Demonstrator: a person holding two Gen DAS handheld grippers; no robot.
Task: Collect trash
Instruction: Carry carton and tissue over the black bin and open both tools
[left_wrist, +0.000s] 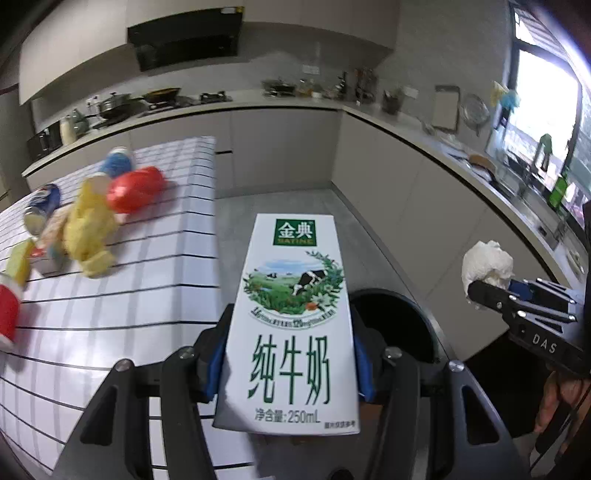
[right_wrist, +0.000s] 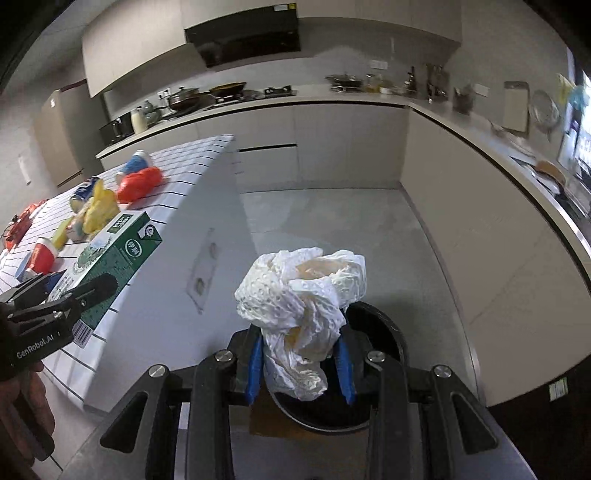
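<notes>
My left gripper (left_wrist: 290, 354) is shut on a white and green 250 mL milk carton (left_wrist: 291, 317), held upright beside the table edge; the carton also shows in the right wrist view (right_wrist: 110, 258). My right gripper (right_wrist: 301, 354) is shut on a crumpled white paper wad (right_wrist: 303, 302), held above the round black trash bin (right_wrist: 380, 325). In the left wrist view the wad (left_wrist: 487, 264) and right gripper (left_wrist: 480, 291) are at the right, and the bin (left_wrist: 399, 325) lies behind the carton.
More trash lies on the white tiled table (left_wrist: 147, 295): a red bag (left_wrist: 135, 188), a yellow wrapper (left_wrist: 88, 225), a blue can (left_wrist: 42, 206), a red cup (left_wrist: 7, 314). Kitchen counters (right_wrist: 498, 155) run along the back and right. Grey floor (right_wrist: 332, 221) lies between.
</notes>
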